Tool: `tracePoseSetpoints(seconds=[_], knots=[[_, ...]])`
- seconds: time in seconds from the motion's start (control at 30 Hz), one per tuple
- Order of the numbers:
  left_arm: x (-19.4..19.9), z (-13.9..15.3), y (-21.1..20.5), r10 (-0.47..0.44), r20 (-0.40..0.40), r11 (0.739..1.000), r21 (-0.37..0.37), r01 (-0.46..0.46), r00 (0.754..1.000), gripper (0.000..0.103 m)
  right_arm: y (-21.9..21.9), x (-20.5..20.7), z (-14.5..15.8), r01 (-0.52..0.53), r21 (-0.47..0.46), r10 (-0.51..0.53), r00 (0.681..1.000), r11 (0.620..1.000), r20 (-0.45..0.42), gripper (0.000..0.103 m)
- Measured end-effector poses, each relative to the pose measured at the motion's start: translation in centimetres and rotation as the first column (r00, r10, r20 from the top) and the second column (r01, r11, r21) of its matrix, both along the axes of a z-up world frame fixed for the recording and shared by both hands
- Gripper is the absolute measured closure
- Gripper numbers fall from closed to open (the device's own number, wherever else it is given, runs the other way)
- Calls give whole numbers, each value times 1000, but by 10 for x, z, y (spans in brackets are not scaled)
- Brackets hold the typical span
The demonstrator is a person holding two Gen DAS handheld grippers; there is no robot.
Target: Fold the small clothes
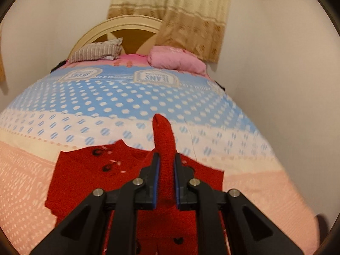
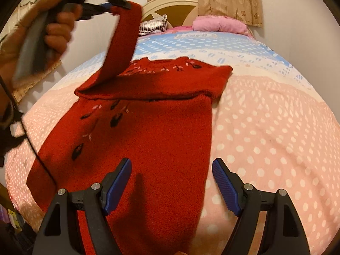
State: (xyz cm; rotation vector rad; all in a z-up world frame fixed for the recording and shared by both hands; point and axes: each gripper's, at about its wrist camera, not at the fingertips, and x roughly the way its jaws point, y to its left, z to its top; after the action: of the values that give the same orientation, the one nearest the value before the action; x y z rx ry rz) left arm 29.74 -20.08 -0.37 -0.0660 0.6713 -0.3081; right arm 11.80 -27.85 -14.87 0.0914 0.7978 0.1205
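Pinching the red sweater's sleeve (image 1: 164, 148), left fingers (image 1: 166, 161) lift it; right fingers (image 2: 171, 177) gape empty above the bedspread (image 2: 265, 127).

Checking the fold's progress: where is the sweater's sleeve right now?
The sleeve is lifted off the bed, pinched in the left gripper, above the left side of the red sweater.

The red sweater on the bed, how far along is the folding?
Partway. Done: one sleeve of the red sweater already lies folded across the chest. In hand: the left gripper is shut on the other sleeve, lifted above the bedspread. Left: lay that sleeve over, then fold the body. The right gripper hovers open over the lower part.
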Motion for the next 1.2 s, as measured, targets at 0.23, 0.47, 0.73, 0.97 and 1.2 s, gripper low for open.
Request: tracePoseSetpoints(seconds=[0.23, 0.47, 0.73, 0.97, 1.2], knots=[[-7, -45, -21, -69, -59, 984, 162, 78, 996, 60, 4, -3, -12, -18, -47, 18, 1000, 999, 16, 24], [-53, -46, 68, -36, 144, 954, 299, -9, 989, 25, 0, -6, -9, -29, -24, 30, 999, 999, 36, 24], [-22, -93, 183, 194, 31, 903, 385, -191, 981, 20, -6, 27, 57, -47, 99, 39, 996, 994, 76, 25], [-2, -120, 189, 244, -90, 924, 324, -203, 966, 17, -12, 126, 41, 82, 135, -73, 995, 987, -68, 45], [0, -129, 204, 262, -123, 939, 259, -224, 957, 4, -7, 157, 5, 104, 116, -88, 986, 988, -139, 93]])
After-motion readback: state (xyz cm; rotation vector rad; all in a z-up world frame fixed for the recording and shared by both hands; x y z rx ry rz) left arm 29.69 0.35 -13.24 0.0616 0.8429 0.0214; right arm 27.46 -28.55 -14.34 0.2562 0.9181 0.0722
